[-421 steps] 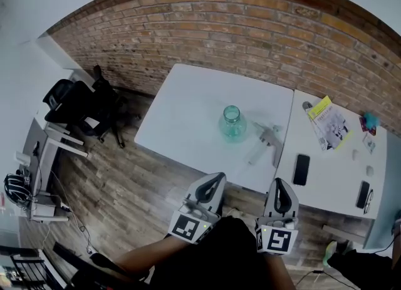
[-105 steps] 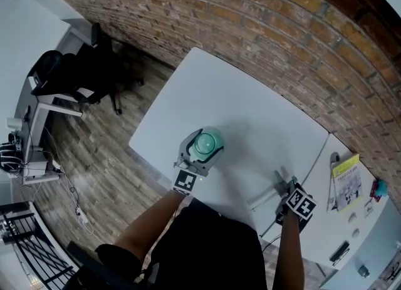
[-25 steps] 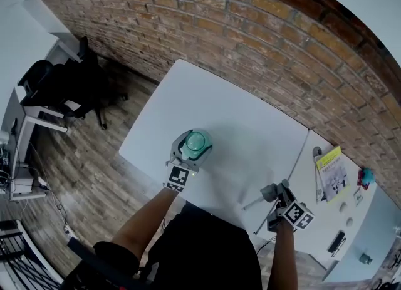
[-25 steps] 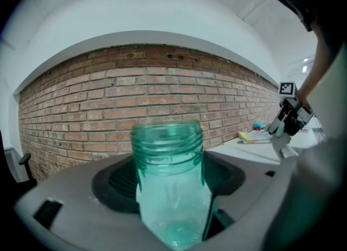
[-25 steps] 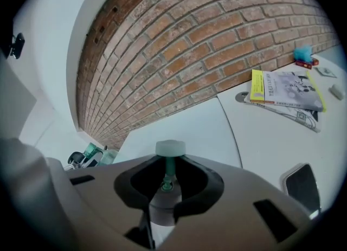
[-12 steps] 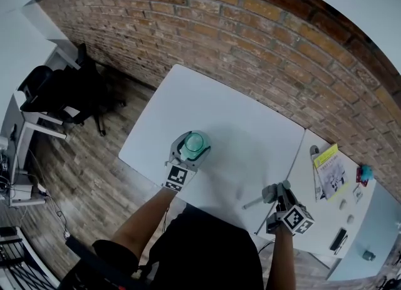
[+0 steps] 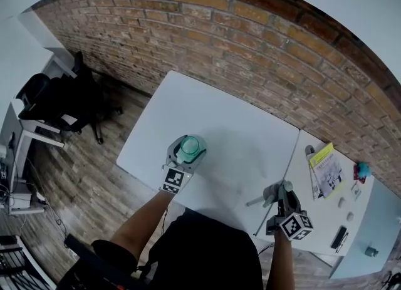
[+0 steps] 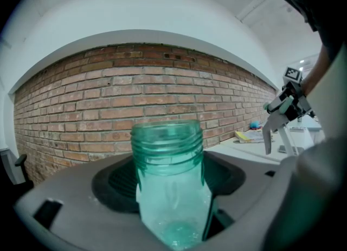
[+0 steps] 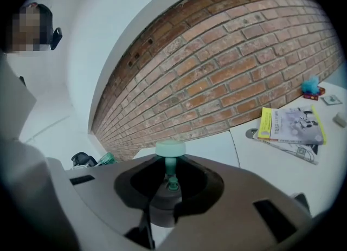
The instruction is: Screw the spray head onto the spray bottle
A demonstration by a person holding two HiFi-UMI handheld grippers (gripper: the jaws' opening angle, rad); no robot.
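Two outstretched arms point(image 7: 143, 218): left gripper point(image 7: 187, 149) on bottle point(image 8: 169, 179), right gripper point(image 7: 283, 190) on sprayer point(image 7: 271, 193).

A yellow booklet point(image 7: 326, 170) lies on a white table point(image 7: 322, 206) beside the brick wall point(image 7: 250, 38).
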